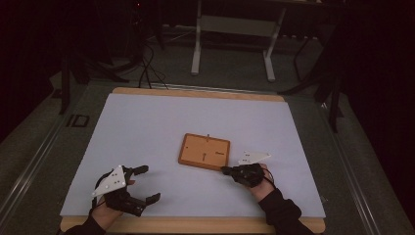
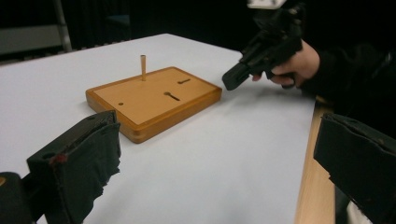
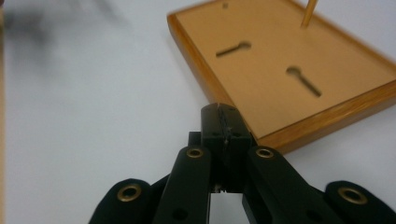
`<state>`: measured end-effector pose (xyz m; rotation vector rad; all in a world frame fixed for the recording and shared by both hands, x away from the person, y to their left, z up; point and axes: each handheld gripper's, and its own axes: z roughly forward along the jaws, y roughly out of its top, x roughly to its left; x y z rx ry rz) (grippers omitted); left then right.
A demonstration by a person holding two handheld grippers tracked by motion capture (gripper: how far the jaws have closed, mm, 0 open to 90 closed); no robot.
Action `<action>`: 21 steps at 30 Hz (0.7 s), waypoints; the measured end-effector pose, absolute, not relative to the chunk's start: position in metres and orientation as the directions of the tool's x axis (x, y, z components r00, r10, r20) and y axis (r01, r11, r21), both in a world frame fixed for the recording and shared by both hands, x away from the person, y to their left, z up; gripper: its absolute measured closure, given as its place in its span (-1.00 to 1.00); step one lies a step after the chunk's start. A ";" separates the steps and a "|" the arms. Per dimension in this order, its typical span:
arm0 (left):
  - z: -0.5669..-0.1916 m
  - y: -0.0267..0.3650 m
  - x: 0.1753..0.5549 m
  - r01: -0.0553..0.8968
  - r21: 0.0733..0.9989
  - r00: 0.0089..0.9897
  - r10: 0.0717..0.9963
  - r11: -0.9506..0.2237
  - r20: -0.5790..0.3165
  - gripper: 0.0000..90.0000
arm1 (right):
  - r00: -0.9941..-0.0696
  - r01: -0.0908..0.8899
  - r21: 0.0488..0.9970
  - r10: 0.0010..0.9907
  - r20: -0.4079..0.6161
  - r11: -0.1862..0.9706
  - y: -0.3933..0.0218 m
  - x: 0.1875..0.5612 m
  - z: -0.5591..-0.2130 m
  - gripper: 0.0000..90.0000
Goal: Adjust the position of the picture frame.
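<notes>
Wooden board (image 1: 204, 151): flat near the middle of the white-covered tabletop (image 1: 147, 127), bearing two keyhole slots (image 3: 303, 80) and one thin upright peg (image 2: 143, 67) at its far edge. Right gripper (image 1: 228, 170): jaws pressed together, empty, tips just beside the board's near right corner. Left gripper (image 1: 145, 183): jaws spread wide, empty, well apart from the board, toward its near left.

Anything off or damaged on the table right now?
Nothing spilled. The flat wooden board with keyhole slots lies slightly askew to the table edges, one thin wooden peg upright in it. The black padding on the open left gripper looks frayed.
</notes>
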<state>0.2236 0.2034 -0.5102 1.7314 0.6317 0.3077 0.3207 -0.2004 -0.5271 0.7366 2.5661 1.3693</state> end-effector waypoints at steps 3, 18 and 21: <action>-0.505 0.200 0.228 0.272 0.946 0.817 0.563 -0.178 -0.129 -0.98 | -0.862 0.342 0.836 0.498 0.096 0.430 -0.207 0.314 -0.515 0.90; -0.499 0.165 0.275 0.301 0.906 0.849 0.516 -0.298 -0.112 -0.54 | -0.826 0.325 0.888 0.554 0.099 0.326 -0.234 0.298 -0.500 0.20; -0.497 0.164 0.288 0.310 0.911 0.835 0.536 -0.270 -0.125 -0.30 | -0.819 0.321 0.898 0.565 0.104 0.300 -0.238 0.296 -0.499 0.07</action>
